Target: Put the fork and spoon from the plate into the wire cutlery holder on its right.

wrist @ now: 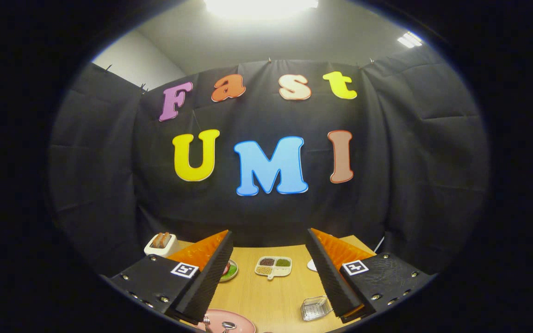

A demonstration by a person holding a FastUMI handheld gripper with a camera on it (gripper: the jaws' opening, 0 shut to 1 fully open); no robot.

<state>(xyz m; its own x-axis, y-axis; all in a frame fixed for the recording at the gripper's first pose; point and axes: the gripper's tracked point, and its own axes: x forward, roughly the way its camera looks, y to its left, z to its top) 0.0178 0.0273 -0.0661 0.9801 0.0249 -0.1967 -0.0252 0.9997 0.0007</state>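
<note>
Gripper view: tool (266,277) open; fork (207,323) upright.

Pretty much everything down by my gripper (269,273) was half hidden.

The pink plate (238,320) got cut off at the bottom, so I only saw the tops of the fork (207,320) and spoon (227,325). My left finger covered part of a small green dish (230,271); my right one hid most of something white (312,265) and one side of the wire cutlery holder (315,308). The four-part tray (273,267) contents were too tiny to name. The fingers stood wide apart, holding nothing.
</note>
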